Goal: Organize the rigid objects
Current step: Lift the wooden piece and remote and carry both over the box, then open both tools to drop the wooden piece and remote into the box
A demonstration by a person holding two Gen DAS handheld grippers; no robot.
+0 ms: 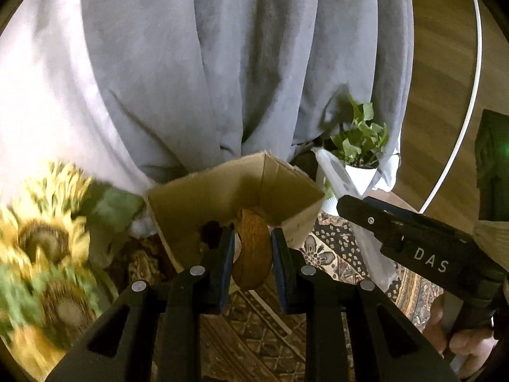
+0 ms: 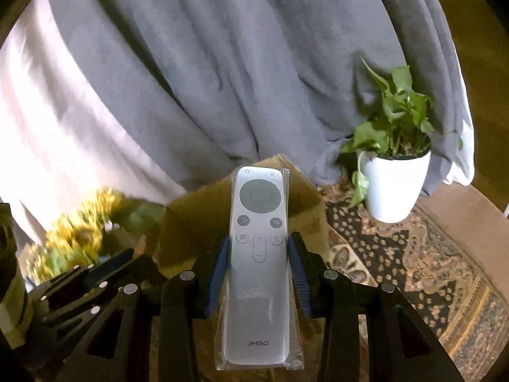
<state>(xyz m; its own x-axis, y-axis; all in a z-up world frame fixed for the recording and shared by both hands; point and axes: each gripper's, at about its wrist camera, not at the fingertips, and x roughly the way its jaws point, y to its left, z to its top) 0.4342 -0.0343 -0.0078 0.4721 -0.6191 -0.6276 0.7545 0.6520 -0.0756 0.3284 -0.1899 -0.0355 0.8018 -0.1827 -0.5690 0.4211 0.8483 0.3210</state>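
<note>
Grey curtain [image 2: 191, 79] behind raised remote-holding hand-held gripper [image 2: 259, 254]

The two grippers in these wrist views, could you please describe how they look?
Both are matte black, with angular, strut-like finger arms and triangular cut-outs. Round silver pins mark the joints. The left gripper and the right gripper each have blue pads lining the inner faces of their fingers. Seen from the left wrist view, the right gripper's body carries white letters "DAS". No cables or sleeves show.

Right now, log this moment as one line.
left gripper: shut on wooden disc | right gripper: shut on silver remote | cardboard box: open, ahead
</note>
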